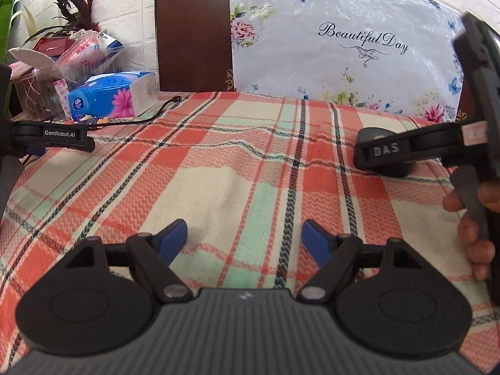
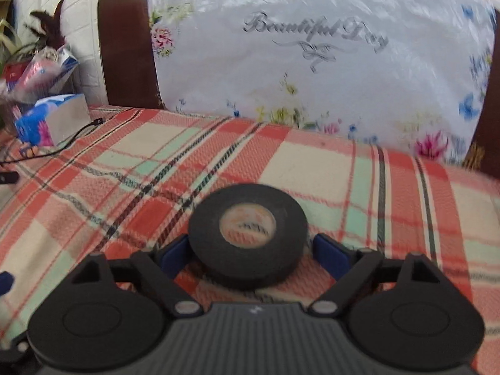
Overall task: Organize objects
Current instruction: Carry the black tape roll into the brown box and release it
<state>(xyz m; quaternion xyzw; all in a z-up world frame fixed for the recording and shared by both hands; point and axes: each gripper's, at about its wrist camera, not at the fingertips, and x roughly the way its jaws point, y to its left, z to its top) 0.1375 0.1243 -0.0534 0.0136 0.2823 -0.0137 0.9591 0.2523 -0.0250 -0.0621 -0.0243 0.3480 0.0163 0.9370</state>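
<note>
Right claw (image 2: 250, 254) sits spread around the black tape roll (image 2: 248, 234), contact too blurry to call, while the left claw (image 1: 245, 239) gapes over the plaid blanket (image 1: 218, 168).

Both wrist cameras low over plaid blanket (image 1: 237, 162), facing floral pillow (image 2: 312, 62), shared backdrop

White brick wall (image 1: 131, 9) behind dark wooden headboard (image 1: 193, 37).

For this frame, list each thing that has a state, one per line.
left gripper: jaws open, nothing between them
right gripper: jaws open around the tape, grip not confirmed
black tape roll: lying flat on the plaid blanket
tissue pack: lying on its side
</note>
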